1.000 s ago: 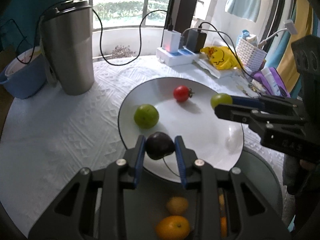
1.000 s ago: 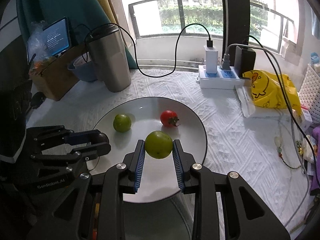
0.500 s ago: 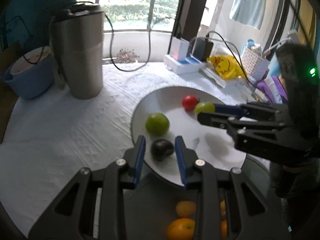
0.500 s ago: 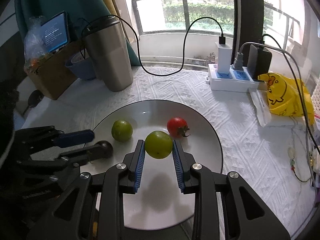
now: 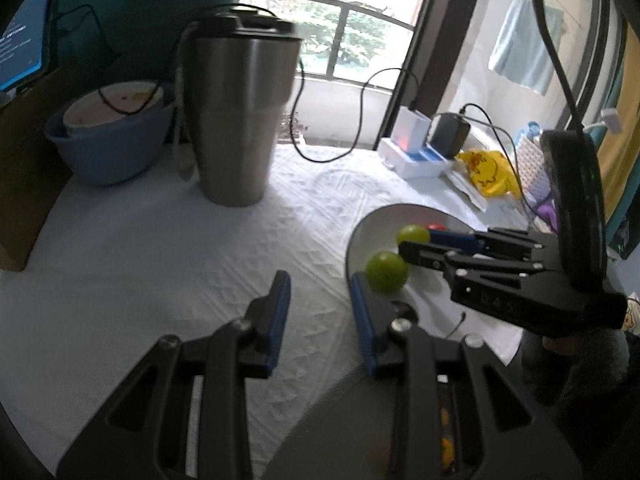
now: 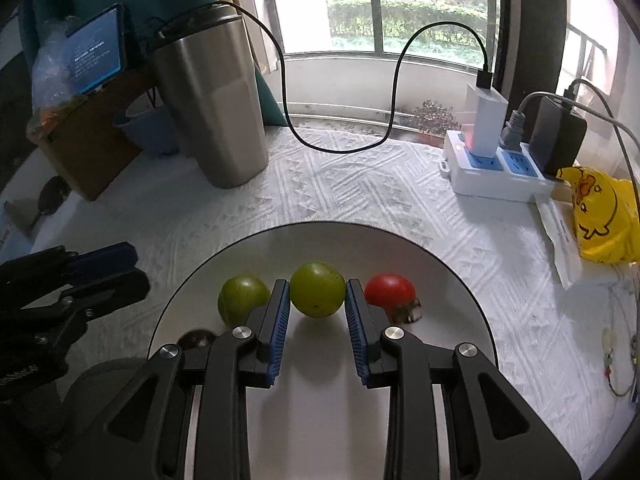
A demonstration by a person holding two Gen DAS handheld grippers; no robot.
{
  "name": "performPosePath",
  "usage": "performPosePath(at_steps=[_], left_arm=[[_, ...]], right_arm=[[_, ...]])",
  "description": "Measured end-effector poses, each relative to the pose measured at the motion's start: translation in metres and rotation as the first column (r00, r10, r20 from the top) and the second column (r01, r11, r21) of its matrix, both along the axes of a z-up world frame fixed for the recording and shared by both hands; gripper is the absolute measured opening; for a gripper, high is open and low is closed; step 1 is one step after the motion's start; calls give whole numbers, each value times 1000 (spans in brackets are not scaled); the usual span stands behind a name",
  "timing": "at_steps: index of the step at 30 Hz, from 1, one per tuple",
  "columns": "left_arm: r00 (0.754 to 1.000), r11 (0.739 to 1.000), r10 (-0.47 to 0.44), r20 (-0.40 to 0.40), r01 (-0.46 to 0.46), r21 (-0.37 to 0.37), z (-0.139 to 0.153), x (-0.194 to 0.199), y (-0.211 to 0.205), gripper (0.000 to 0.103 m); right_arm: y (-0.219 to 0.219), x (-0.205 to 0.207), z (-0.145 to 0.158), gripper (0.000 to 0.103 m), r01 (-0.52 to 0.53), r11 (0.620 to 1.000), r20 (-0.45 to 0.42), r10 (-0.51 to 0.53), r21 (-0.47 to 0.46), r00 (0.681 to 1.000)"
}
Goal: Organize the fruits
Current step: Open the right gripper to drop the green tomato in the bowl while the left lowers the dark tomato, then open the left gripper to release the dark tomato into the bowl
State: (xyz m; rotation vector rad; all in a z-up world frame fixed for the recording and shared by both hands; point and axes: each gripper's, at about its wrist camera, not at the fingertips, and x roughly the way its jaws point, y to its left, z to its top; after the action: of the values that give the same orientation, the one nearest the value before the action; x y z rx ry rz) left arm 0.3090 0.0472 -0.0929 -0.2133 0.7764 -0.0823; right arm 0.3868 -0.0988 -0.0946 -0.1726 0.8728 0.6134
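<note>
A white plate lies on the white tablecloth. My right gripper is shut on a green fruit, low over the plate between another green fruit and a red tomato. A dark plum lies on the plate's near left edge. My left gripper is open and empty, over the cloth left of the plate. In the left wrist view the right gripper holds its green fruit beyond the loose green fruit. The plum is hidden there.
A steel tumbler with a black cable stands at the back left, beside a blue bowl. A power strip with chargers and a yellow duck bag sit at the right. Orange fruit shows below my left gripper.
My left gripper opened, left the dark plum on the plate and swung left off it. My right gripper carried its green fruit forward and down between the green fruit and the tomato.
</note>
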Motion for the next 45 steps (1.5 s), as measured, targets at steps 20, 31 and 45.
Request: performPosePath(at_steps=[20, 31, 45], left_arm=[[1000, 1000, 6, 30, -7, 12, 14, -18, -3, 33], [998, 1000, -1, 62, -1, 20, 32, -44, -16, 33], [996, 999, 2, 89, -5, 33, 46, -83, -29, 34]], right_arm=[[-2, -15, 22, 31, 6, 1000, 35, -6, 4, 999], [-19, -45, 47, 31, 21, 1000, 82, -23, 21, 996], [-45, -94, 65, 31, 41, 998, 116, -46, 44, 992]])
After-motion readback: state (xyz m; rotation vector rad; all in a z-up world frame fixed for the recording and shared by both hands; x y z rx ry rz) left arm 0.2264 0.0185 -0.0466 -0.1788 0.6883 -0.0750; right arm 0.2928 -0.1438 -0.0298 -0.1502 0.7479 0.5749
